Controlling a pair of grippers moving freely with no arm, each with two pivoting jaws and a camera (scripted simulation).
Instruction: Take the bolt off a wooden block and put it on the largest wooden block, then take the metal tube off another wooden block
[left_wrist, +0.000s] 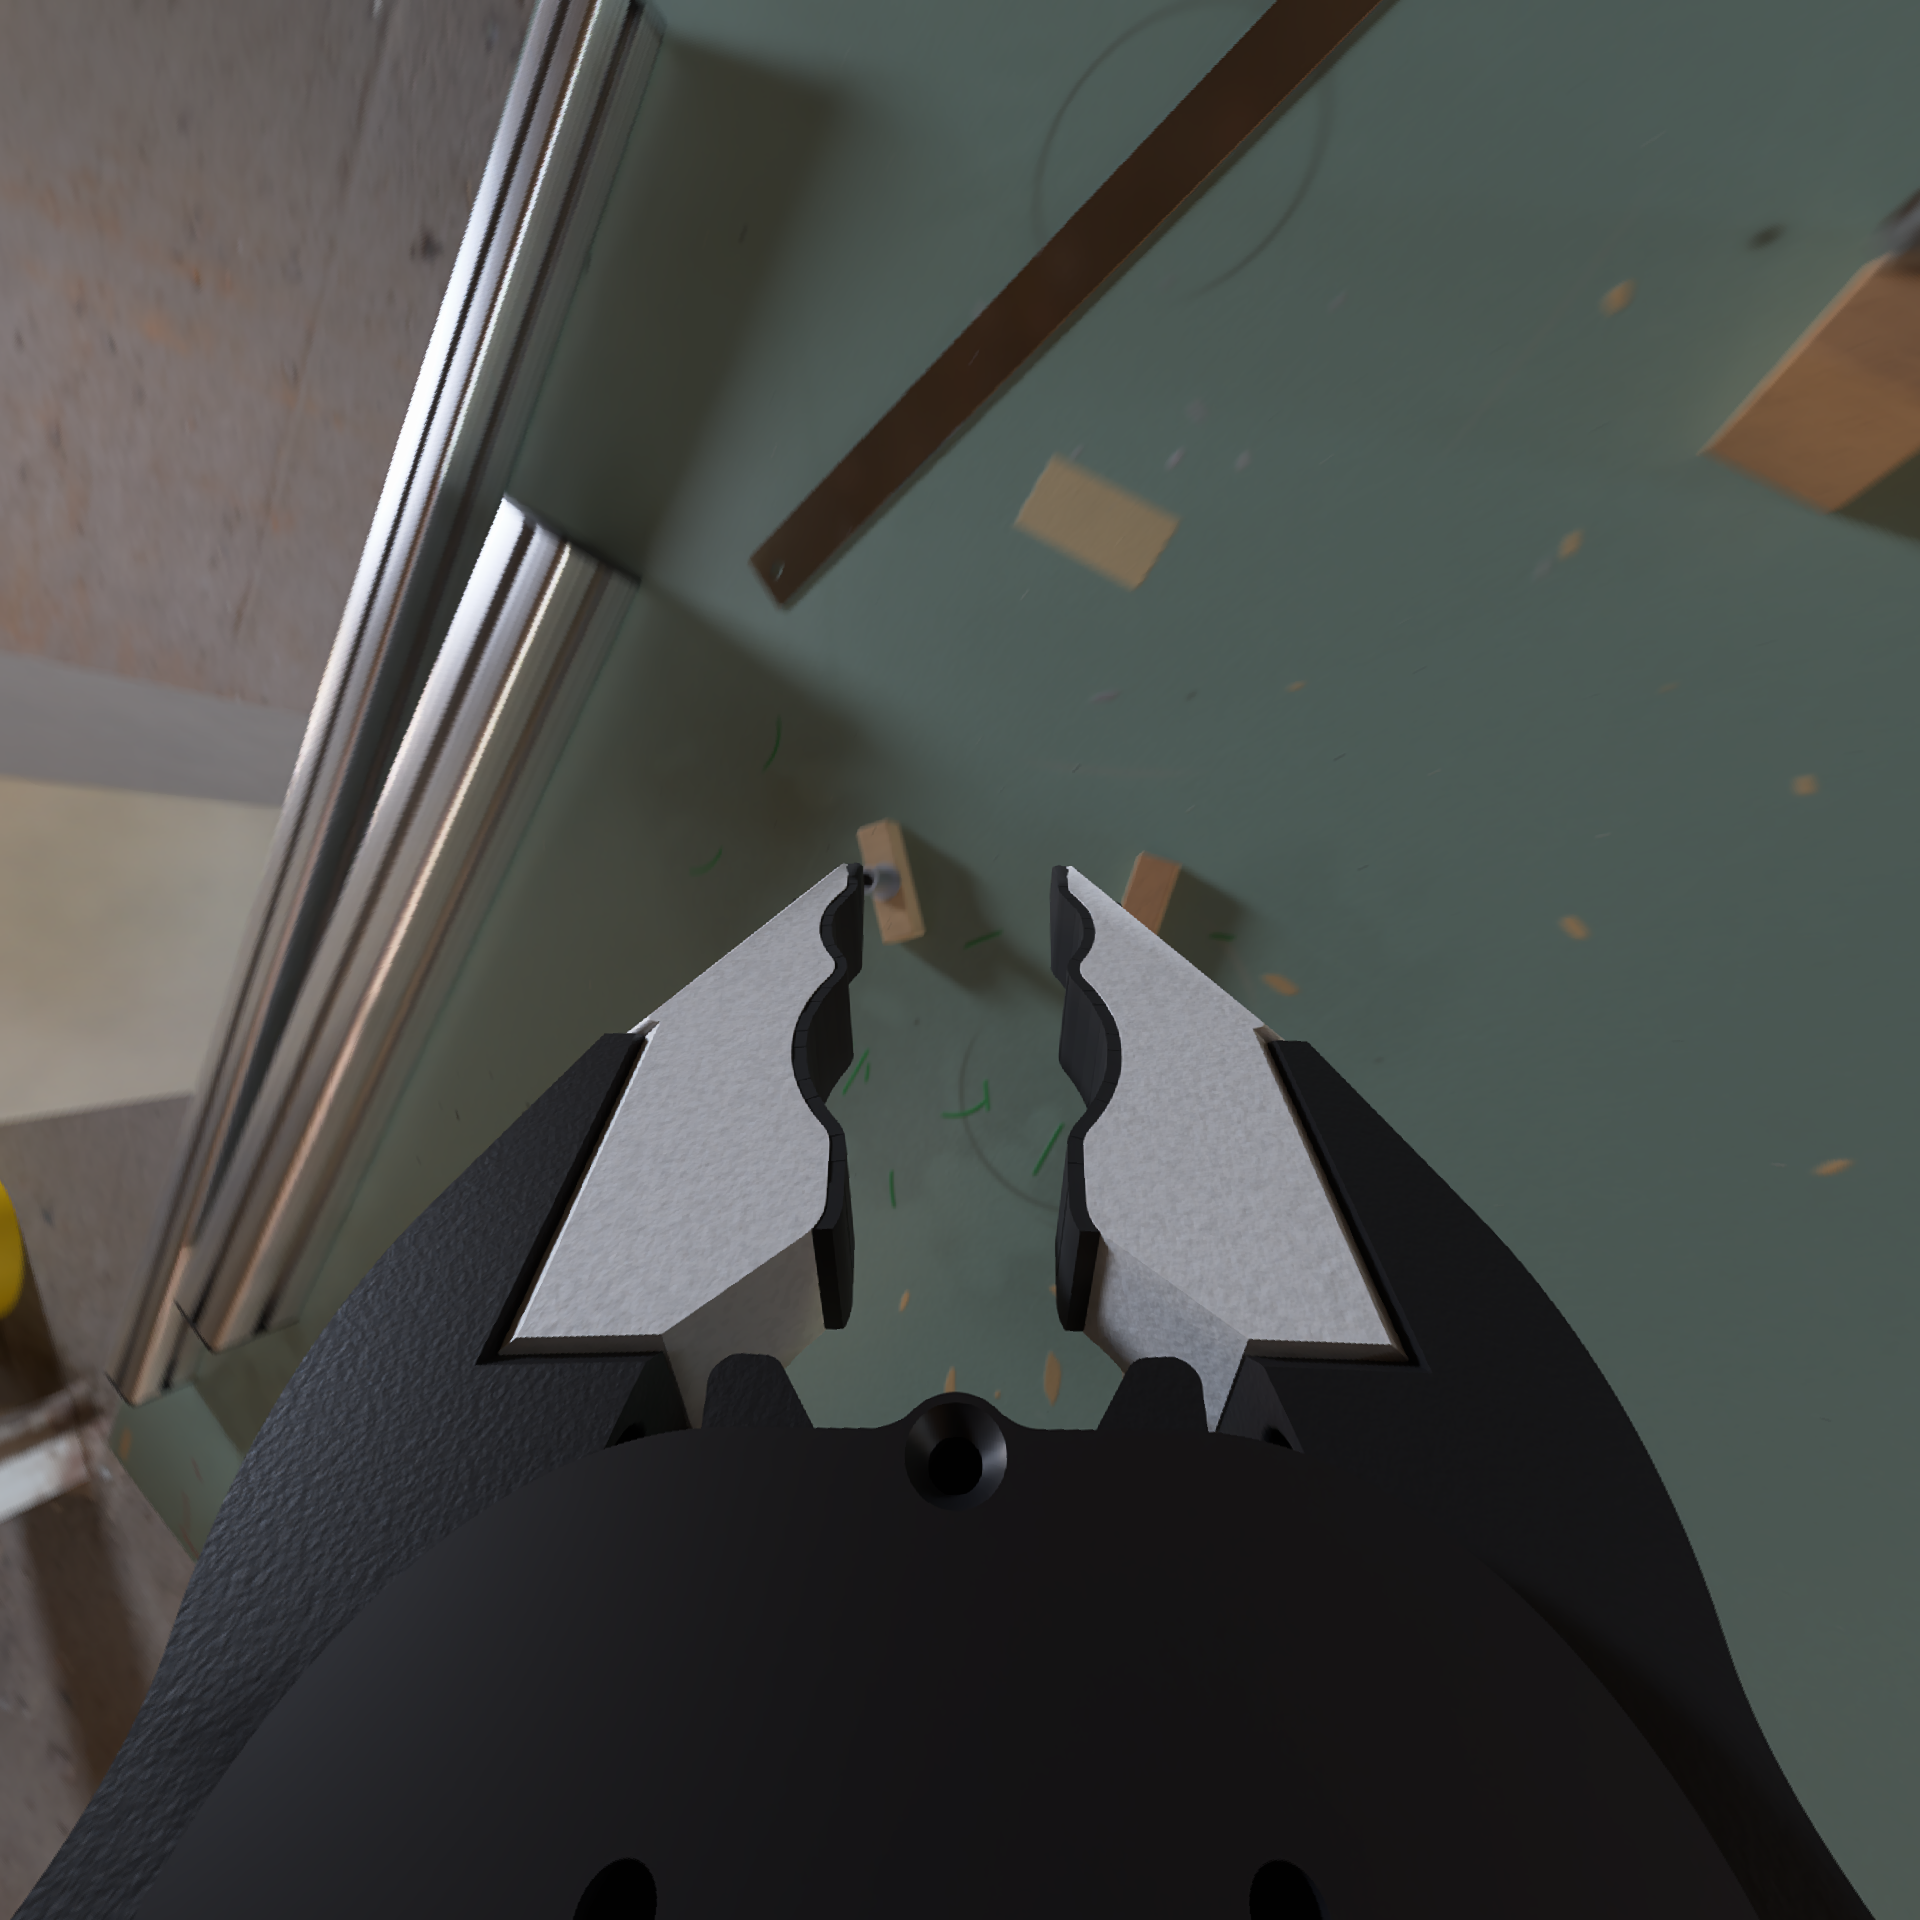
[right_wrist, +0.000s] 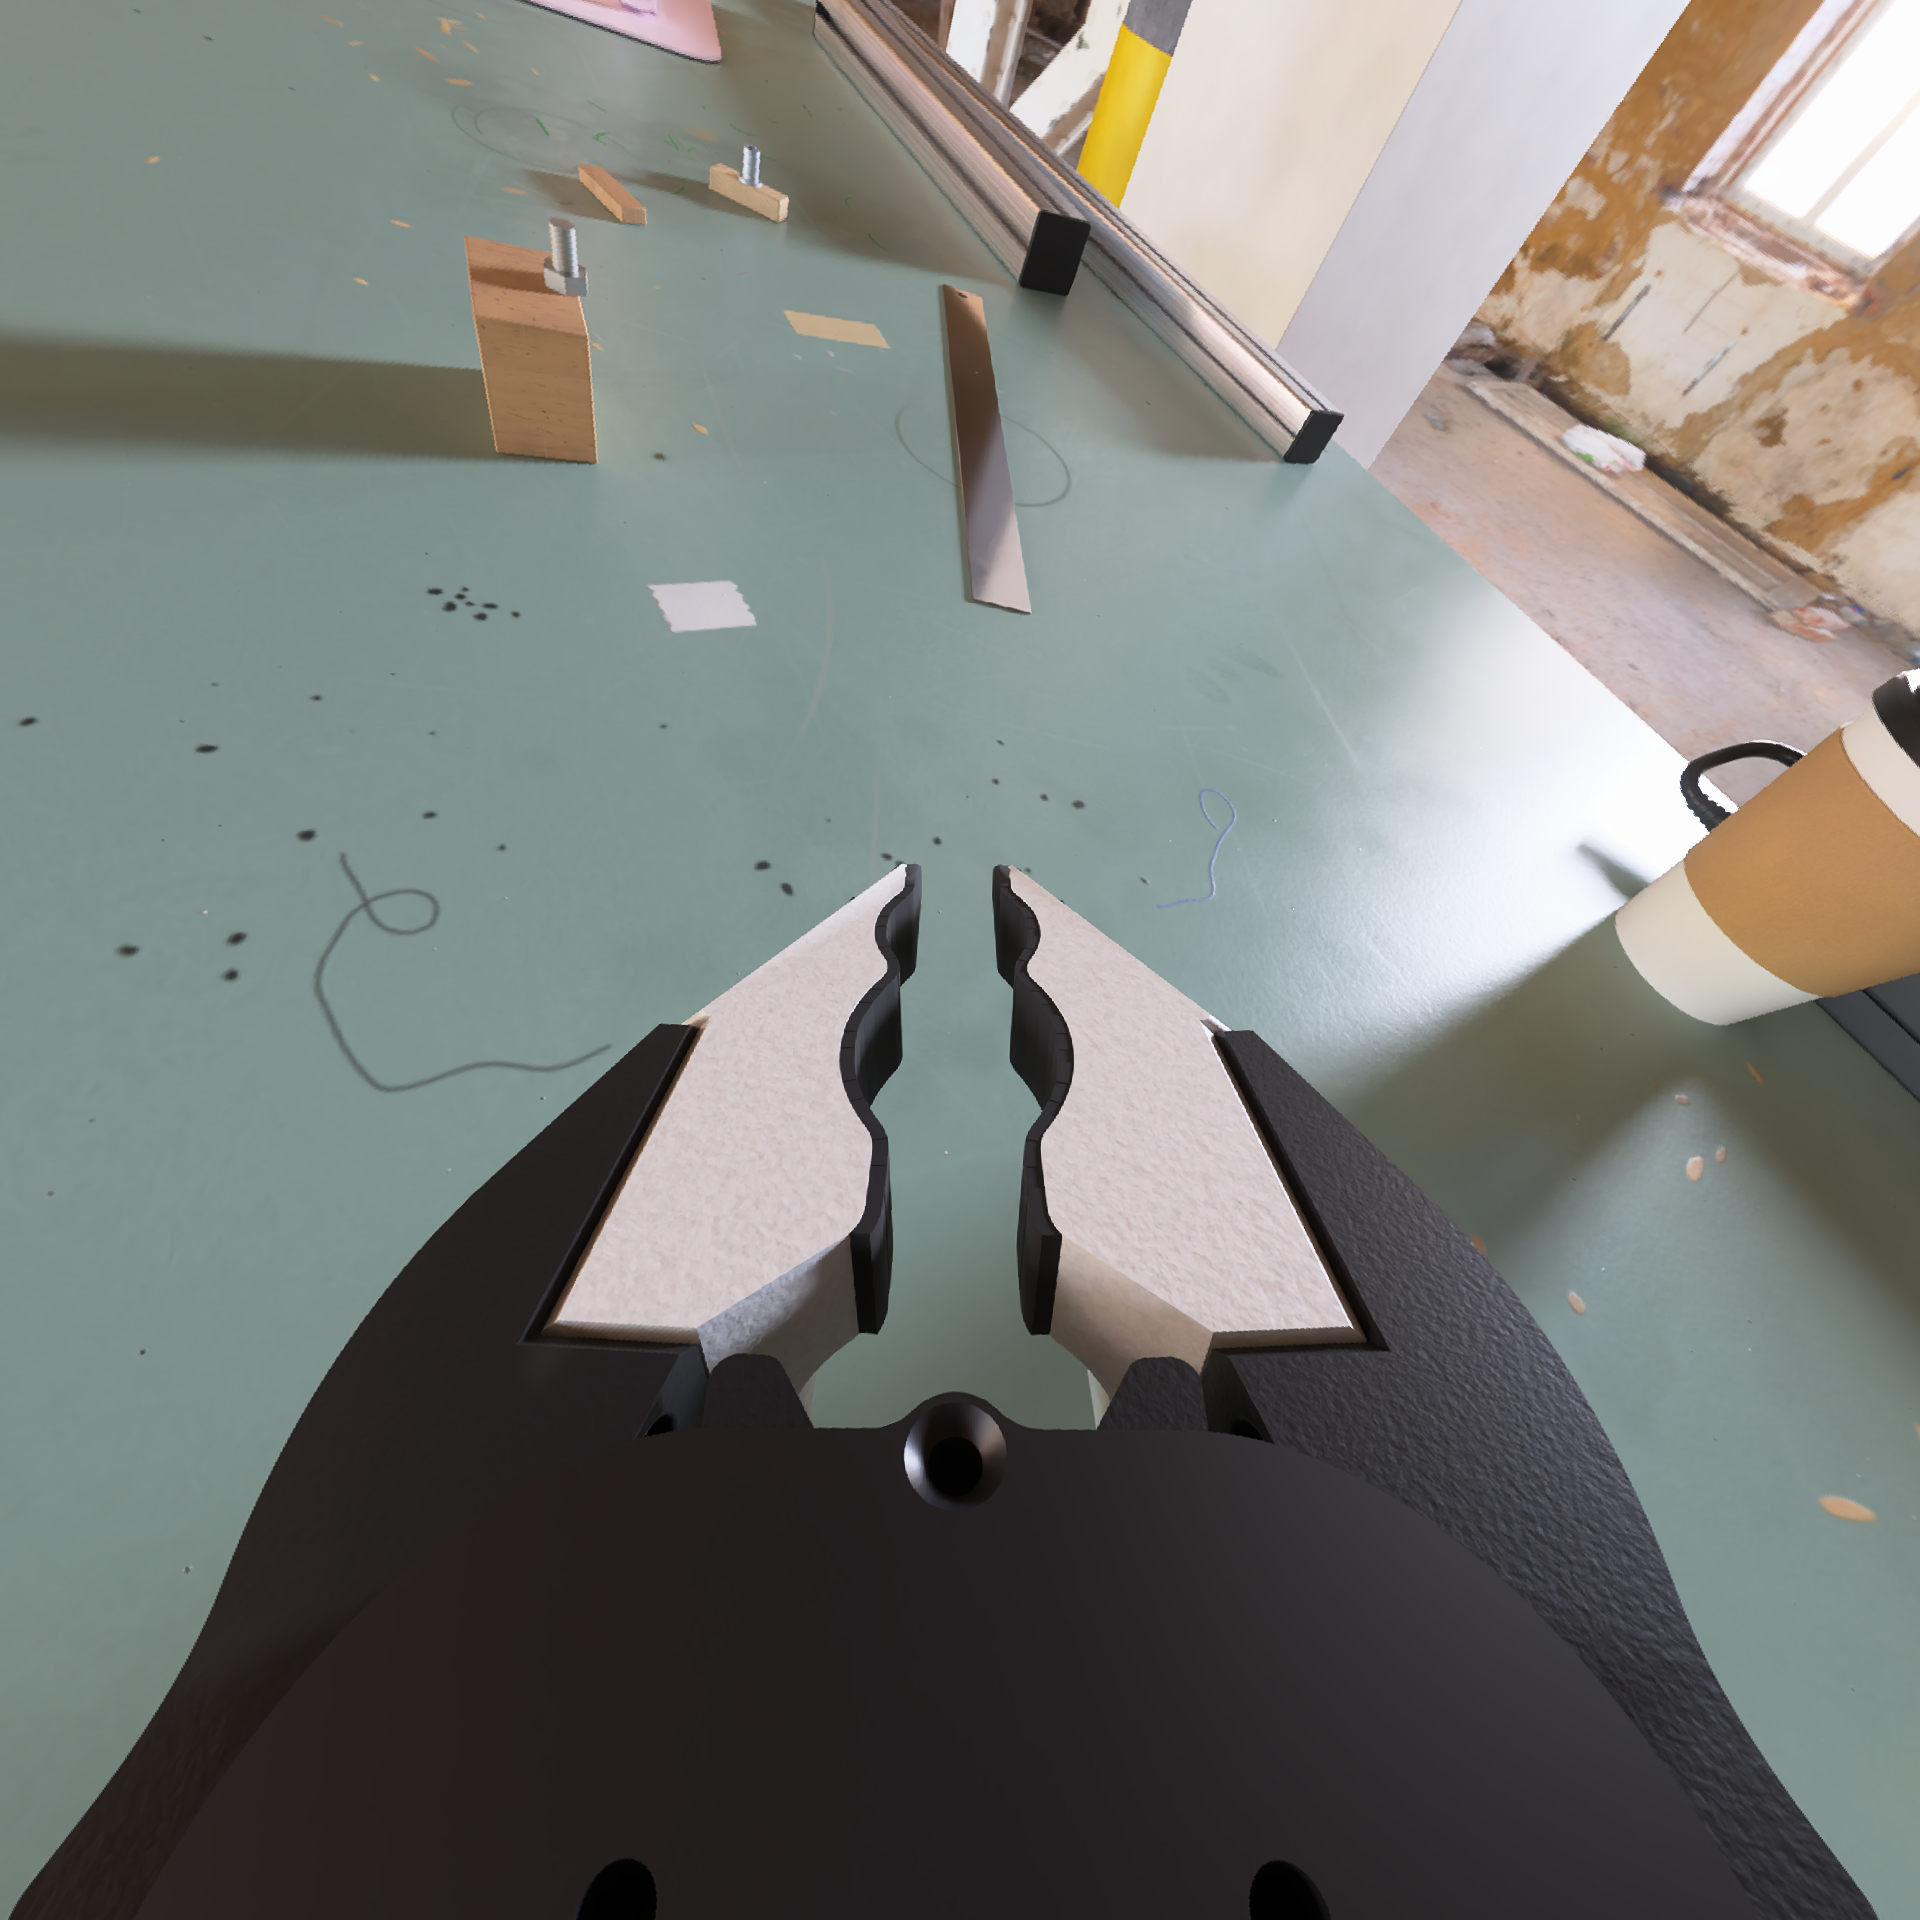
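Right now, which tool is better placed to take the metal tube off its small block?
Probably left. The left tool is open, just above the metal tube; the right tool sees it far away.

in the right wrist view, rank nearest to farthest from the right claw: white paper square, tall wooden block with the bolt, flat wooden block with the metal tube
From the right claw:
1. White paper square, flat on the green table, ahead and slightly left.
2. Tall wooden block, farther left, the silver bolt standing on top.
3. Small flat wooden block, far back, carrying the short metal tube.
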